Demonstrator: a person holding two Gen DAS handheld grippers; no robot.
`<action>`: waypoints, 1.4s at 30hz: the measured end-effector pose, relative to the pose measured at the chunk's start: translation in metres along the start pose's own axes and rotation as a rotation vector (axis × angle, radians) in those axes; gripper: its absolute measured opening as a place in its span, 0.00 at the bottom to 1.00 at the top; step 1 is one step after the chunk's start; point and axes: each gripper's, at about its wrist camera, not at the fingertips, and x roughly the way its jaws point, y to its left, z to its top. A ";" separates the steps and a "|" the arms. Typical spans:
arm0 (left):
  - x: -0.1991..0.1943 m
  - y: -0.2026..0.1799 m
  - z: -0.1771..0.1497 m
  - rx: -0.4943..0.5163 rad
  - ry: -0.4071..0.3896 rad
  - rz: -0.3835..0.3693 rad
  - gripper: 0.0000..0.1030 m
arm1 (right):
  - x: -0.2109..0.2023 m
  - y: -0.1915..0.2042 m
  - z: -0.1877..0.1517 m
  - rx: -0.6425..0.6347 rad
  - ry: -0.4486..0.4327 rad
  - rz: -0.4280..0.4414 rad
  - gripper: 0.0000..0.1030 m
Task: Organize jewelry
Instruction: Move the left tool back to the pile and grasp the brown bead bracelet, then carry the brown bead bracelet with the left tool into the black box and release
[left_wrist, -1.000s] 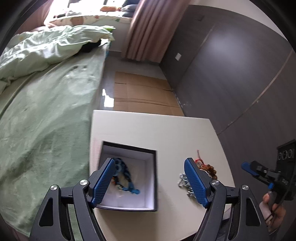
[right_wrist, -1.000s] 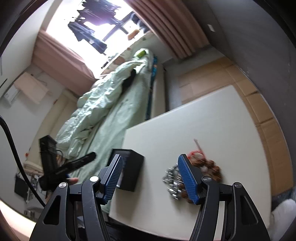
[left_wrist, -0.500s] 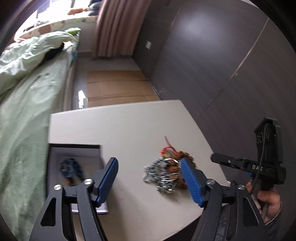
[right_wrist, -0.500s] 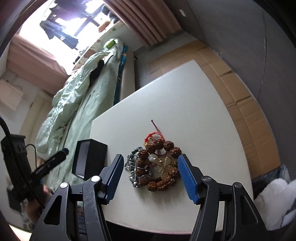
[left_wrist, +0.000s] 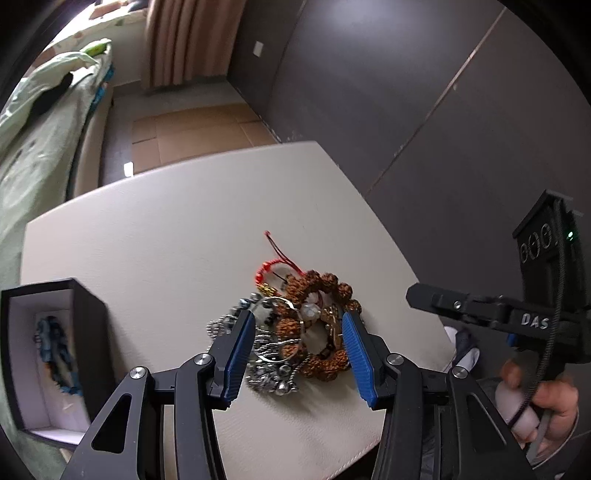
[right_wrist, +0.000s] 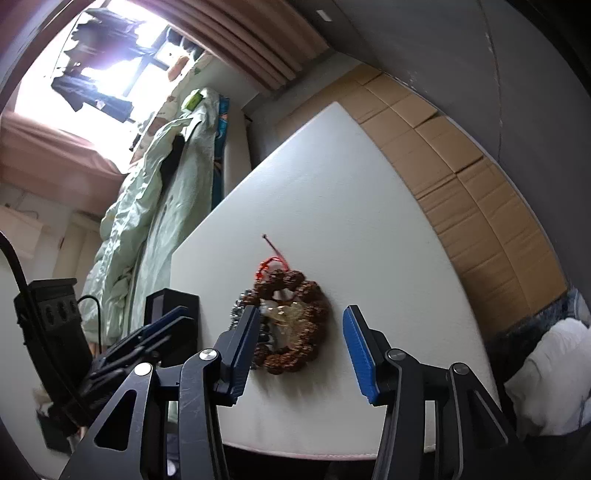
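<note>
White table (left_wrist: 155, 229) holds tangled jewelry pile (left_wrist: 295, 332); both tools (left_wrist: 297, 349) (right_wrist: 301, 345) gape wide, empty.

Pale counter (left_wrist: 177, 229) standing beside a bed with rumpled green bedding (right_wrist: 147, 206); flattened cardboard (right_wrist: 472, 177) spread over the floor, brown curtains (left_wrist: 184, 40) hanging by dark wall panels (left_wrist: 388, 92).

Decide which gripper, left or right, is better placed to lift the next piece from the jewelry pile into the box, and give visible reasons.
Probably left. The left gripper is open with its fingers astride the jewelry pile, and the open box sits on its side. The right gripper, also open, faces the pile too, but farther from the box.
</note>
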 end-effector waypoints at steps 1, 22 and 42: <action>0.004 -0.002 0.000 0.003 0.009 0.005 0.49 | 0.000 -0.002 0.000 0.006 0.000 0.002 0.47; 0.028 -0.006 0.002 0.020 0.034 0.090 0.16 | 0.020 -0.002 0.004 -0.014 0.050 -0.018 0.46; 0.022 0.028 -0.003 -0.082 0.075 0.040 0.16 | 0.064 0.025 0.009 -0.146 0.103 -0.178 0.44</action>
